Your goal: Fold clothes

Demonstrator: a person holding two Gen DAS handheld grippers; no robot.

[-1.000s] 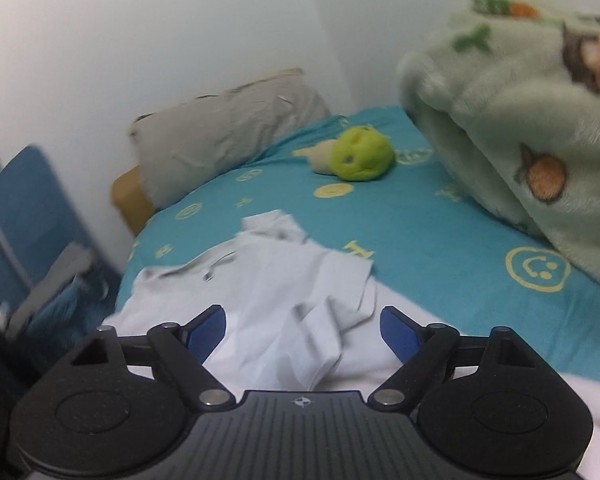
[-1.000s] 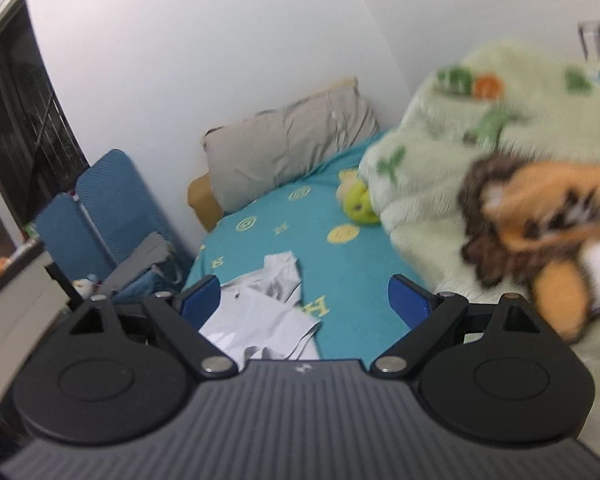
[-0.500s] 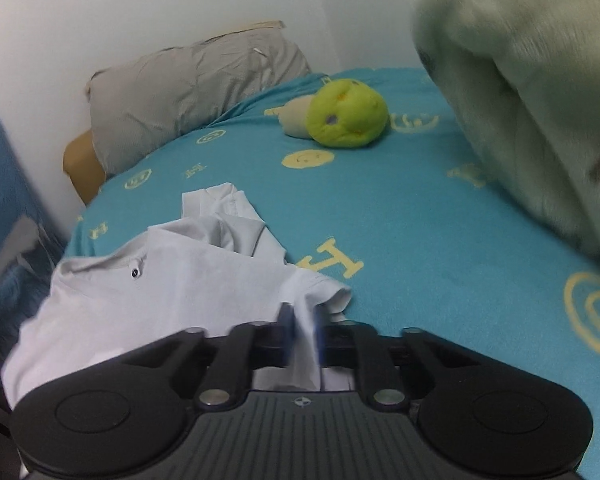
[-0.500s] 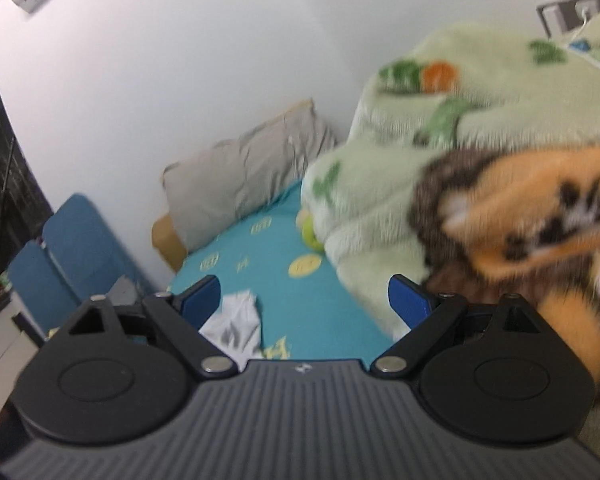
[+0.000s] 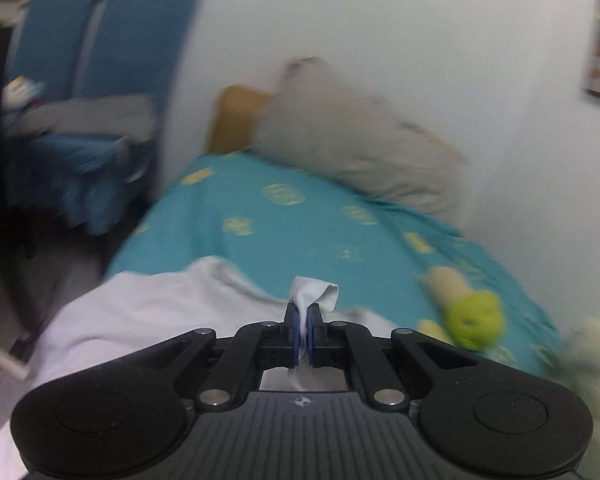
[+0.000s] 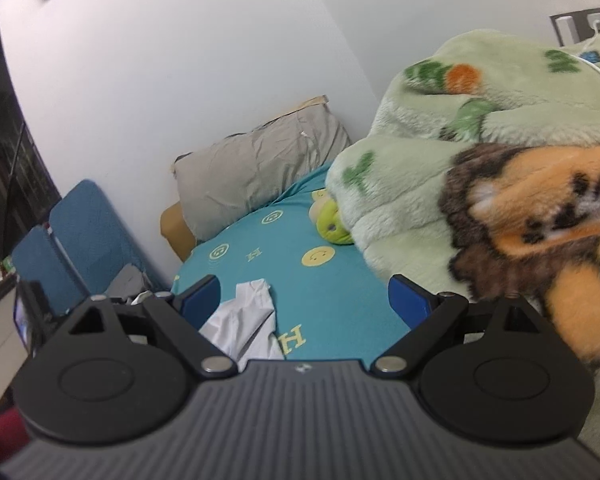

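Your left gripper (image 5: 303,330) has its jaws pressed together on a fold of the white shirt (image 5: 148,320), a small tuft of cloth poking out past the blue pads; the rest of the shirt trails over the bed (image 5: 300,224) edge below. Your right gripper (image 6: 305,300) has its jaws spread wide and holds nothing, hovering above the bed with the shirt's crumpled end between and below them. The sheet (image 6: 340,292) is printed with yellow smiley faces and the letter "H".

Letter "H" printed yellow on teal bedsheet (image 6: 340,280).
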